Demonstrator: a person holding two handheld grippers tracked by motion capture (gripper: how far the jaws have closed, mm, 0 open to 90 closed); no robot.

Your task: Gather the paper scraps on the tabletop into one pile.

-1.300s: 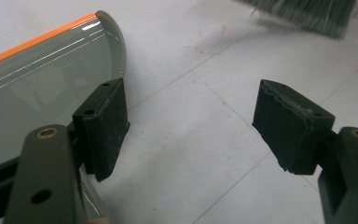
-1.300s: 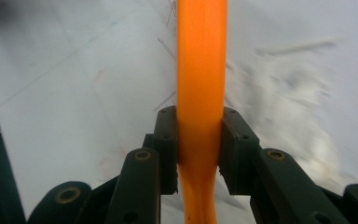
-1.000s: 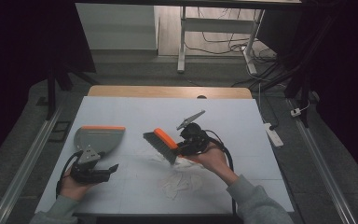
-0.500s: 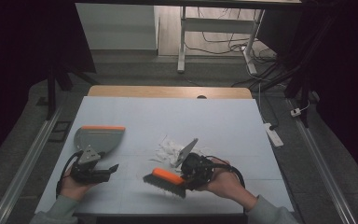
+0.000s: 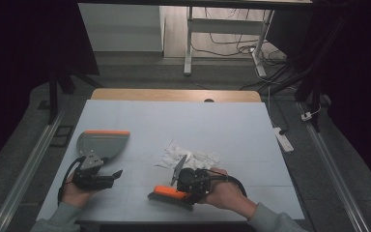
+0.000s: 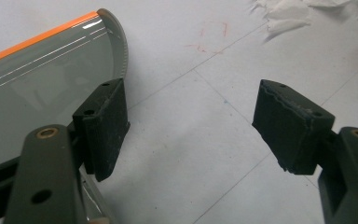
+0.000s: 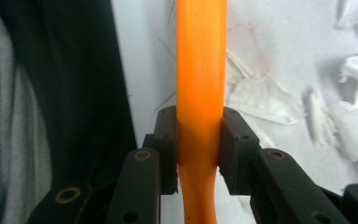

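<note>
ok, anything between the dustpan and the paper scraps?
Nothing: bare table between the dustpan and the paper scraps, seen in the high view.

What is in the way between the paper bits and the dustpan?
Nothing visible. Bare table lies between the paper scraps and the dustpan. The right gripper holds the brush on the near side of the scraps.

Bare white tabletop [image 5: 183, 121] spans the frame's upper middle. The pile of torn white paper scraps [image 5: 188, 155] blocks the centre. The grey plastic dustpan with an orange lip [image 5: 101, 143] blocks the left.
</note>
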